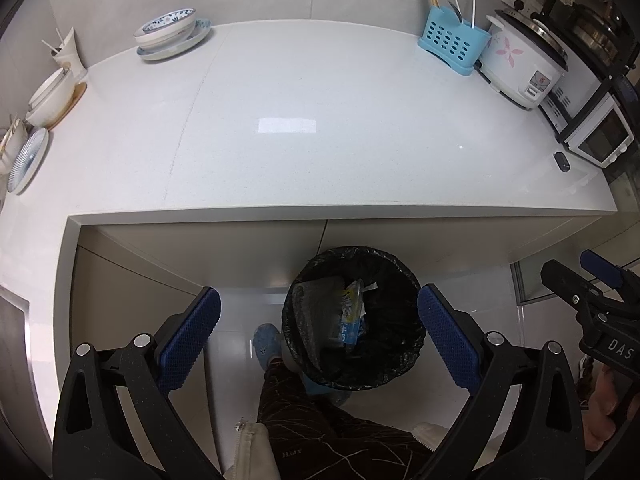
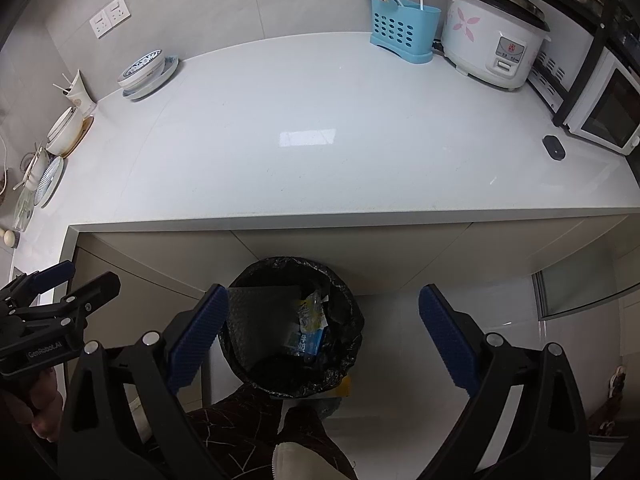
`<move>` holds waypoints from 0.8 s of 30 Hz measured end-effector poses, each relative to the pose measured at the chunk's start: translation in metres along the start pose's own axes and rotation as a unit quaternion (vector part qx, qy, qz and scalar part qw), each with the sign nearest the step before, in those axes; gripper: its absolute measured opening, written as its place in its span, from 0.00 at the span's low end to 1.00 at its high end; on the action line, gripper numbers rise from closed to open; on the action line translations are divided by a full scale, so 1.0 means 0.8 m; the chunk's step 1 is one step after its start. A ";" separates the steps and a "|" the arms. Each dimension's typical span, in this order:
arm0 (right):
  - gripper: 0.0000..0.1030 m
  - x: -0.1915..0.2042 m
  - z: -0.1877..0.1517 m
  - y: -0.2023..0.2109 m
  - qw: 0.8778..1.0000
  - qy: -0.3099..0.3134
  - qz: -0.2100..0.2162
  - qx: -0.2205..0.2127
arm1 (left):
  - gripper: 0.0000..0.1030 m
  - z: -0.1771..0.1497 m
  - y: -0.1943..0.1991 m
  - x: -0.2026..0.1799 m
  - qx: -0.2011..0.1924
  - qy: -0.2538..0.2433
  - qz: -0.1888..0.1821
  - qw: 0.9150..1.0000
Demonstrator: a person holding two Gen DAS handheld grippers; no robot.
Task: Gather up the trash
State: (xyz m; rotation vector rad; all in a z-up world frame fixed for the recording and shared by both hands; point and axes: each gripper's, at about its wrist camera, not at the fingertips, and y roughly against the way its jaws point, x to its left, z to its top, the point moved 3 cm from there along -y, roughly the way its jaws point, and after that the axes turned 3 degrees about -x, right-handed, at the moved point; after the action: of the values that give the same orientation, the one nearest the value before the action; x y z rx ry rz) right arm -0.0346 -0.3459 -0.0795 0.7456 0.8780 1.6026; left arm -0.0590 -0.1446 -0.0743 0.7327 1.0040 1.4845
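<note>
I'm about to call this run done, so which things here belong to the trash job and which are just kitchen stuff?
Job:
- trash bin with black liner, on the floor in front of the counter
- wrappers and grey padded bag inside it
- left gripper and right gripper, both open, empty

Lying about:
- rice cooker
- blue utensil holder
- stacked bowls
- toaster oven
- small black object

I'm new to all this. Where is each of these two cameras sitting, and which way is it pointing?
Left wrist view: sits on the left gripper, looking forward and down over the counter and the bin; shows its own open fingers, the person's leg, and the right gripper at the right edge.
Right wrist view: sits on the right gripper, facing the same way; shows its own open fingers, the leg, and the left gripper at the left edge.
Shared: counter, bin with trash inside, rice cooker, blue basket, bowls.
</note>
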 end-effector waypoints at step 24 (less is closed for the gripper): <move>0.89 -0.002 0.002 0.000 1.000 0.003 0.003 -0.002 | 0.93 -0.002 -0.005 -0.008 0.012 -0.002 -0.013 1.000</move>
State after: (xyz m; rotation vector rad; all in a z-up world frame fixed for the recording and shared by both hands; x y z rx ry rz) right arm -0.0326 -0.3472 -0.0788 0.7418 0.8774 1.6110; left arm -0.0574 -0.1516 -0.0781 0.7369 1.0253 1.4513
